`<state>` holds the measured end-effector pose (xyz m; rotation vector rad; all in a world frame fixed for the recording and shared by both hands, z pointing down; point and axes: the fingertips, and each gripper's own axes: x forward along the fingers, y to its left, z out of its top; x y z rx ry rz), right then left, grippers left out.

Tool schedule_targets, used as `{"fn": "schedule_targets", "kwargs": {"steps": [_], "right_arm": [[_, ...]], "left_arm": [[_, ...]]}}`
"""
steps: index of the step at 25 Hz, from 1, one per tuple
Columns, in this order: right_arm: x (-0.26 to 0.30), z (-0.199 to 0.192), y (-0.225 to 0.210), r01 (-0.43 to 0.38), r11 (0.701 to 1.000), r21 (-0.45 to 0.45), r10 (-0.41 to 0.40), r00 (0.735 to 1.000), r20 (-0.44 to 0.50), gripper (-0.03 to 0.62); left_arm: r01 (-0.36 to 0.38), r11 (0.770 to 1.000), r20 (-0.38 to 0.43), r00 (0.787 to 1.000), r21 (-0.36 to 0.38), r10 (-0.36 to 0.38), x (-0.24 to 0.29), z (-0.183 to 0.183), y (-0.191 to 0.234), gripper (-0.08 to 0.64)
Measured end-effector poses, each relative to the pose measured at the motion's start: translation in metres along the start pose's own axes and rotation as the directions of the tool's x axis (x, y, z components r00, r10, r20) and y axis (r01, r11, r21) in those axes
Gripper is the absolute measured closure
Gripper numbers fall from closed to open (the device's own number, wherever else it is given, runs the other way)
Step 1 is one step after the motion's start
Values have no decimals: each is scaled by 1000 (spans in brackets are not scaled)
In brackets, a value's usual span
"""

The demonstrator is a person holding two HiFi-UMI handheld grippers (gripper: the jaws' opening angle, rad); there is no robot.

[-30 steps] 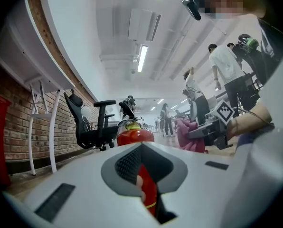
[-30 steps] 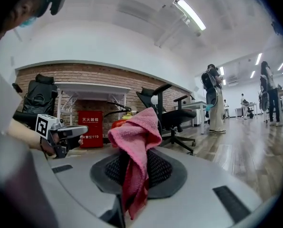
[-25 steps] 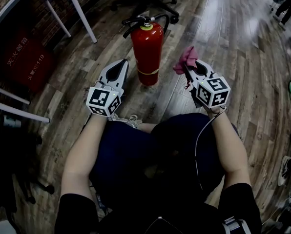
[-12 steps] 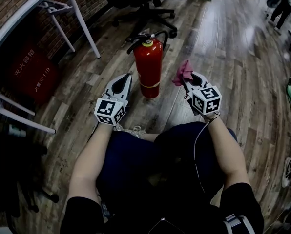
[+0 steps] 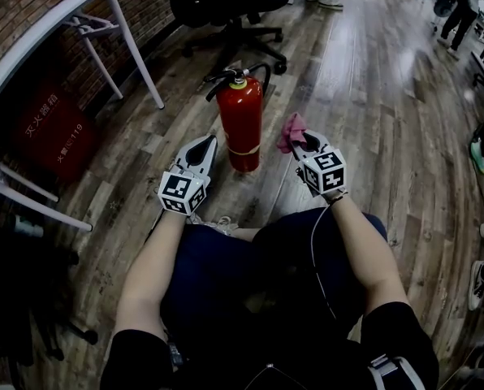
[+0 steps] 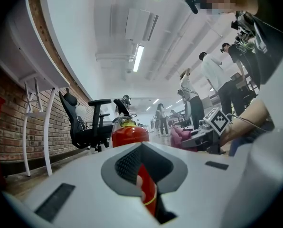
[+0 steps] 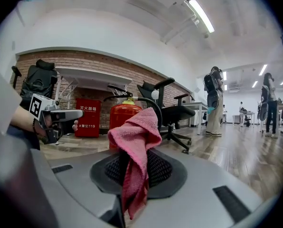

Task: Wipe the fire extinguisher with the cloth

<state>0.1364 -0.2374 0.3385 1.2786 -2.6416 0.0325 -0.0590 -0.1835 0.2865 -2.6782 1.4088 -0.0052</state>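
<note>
— The fire extinguisher (image 5: 240, 128)?
— Smooth, glossy red metal. The cloth (image 5: 291, 132) is pink, nubbly terry.
— And the floor (image 5: 364, 88)?
— Wood planks, worn, with a sheen; the wall (image 5: 15, 10) is rough brick.

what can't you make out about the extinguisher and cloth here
- Any label on the extinguisher: too small in the head view.
- Its lower body: in the left gripper view, hidden behind the left gripper; in the right gripper view, partly behind the cloth.
- The cloth's full size: it is bunched in the right gripper jaws.
</note>
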Motion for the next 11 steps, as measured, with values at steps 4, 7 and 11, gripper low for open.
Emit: {"fn": "schedule_targets", "kwargs": {"steps": [4, 7, 11], "right_arm": [[2, -7, 1, 2, 1000, -17, -3, 1000, -21, 511], [3, -8, 4, 3, 1000, -19, -4, 1000, -28, 511], [1, -15, 3, 8, 1000, -23, -9, 999, -40, 511]], "left_arm": [[5, 1000, -9, 1000, 5, -5, -1, -2, 0, 546], [9, 1000, -18, 1000, 8, -9, -1, -4, 0, 546], [16, 1000, -28, 999, 3, -16, -2, -9, -4, 546]]}}
